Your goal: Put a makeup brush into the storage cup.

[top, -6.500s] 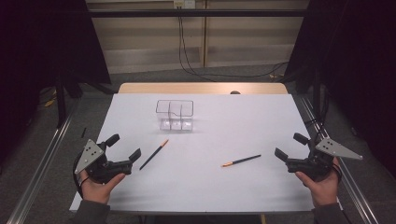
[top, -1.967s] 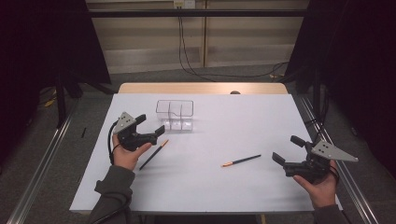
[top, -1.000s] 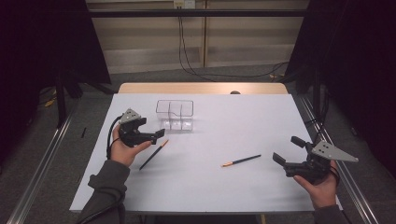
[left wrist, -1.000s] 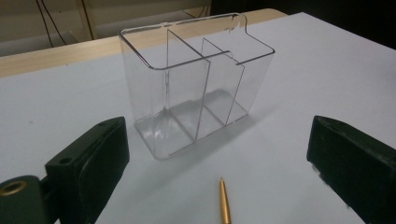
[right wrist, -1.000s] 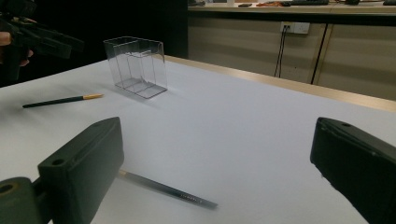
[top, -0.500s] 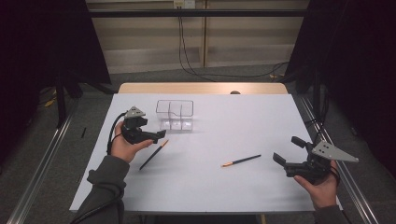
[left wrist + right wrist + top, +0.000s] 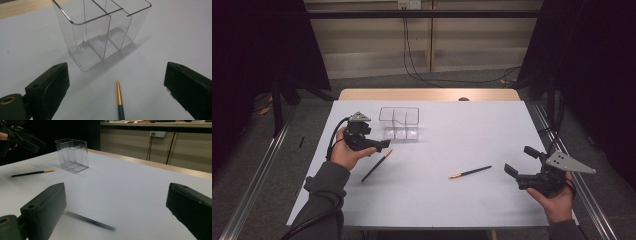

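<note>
— Step in hand? Reaching: left gripper, jaws spread wide and empty, poised over the gold tip of the left pencil, near the table's left edge.
— Next? Lowering, straddling the shaft, squeezing. Right gripper released too, idle by the right edge.
— Counted? Two pencils, second pencil mid-table; one clear divided holder toward the far edge.
</note>
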Action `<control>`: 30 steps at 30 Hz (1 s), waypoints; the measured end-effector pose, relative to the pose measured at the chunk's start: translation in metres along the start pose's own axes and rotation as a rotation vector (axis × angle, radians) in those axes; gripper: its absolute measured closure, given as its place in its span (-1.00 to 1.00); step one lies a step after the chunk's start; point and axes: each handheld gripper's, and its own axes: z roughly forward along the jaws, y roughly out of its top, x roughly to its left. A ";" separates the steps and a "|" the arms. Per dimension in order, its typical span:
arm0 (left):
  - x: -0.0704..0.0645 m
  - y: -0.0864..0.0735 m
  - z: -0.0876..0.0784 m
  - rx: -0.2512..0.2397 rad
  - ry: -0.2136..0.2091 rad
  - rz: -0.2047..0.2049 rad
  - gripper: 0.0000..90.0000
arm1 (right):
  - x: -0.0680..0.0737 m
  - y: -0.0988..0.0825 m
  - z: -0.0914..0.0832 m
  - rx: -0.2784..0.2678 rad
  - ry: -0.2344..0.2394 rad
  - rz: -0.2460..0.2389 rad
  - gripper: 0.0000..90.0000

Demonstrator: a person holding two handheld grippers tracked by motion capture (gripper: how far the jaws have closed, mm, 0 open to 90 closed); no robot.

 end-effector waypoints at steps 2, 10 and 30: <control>0.000 0.001 0.001 0.021 -0.003 -0.002 -0.87 | 0.000 0.000 0.000 0.003 0.002 0.000 -0.95; 0.000 0.008 0.002 0.119 -0.006 0.016 -0.87 | 0.001 0.000 0.001 0.003 0.000 0.000 -0.95; -0.008 0.023 0.017 0.348 -0.021 0.068 -0.85 | 0.001 0.000 0.001 0.006 0.000 -0.005 -0.95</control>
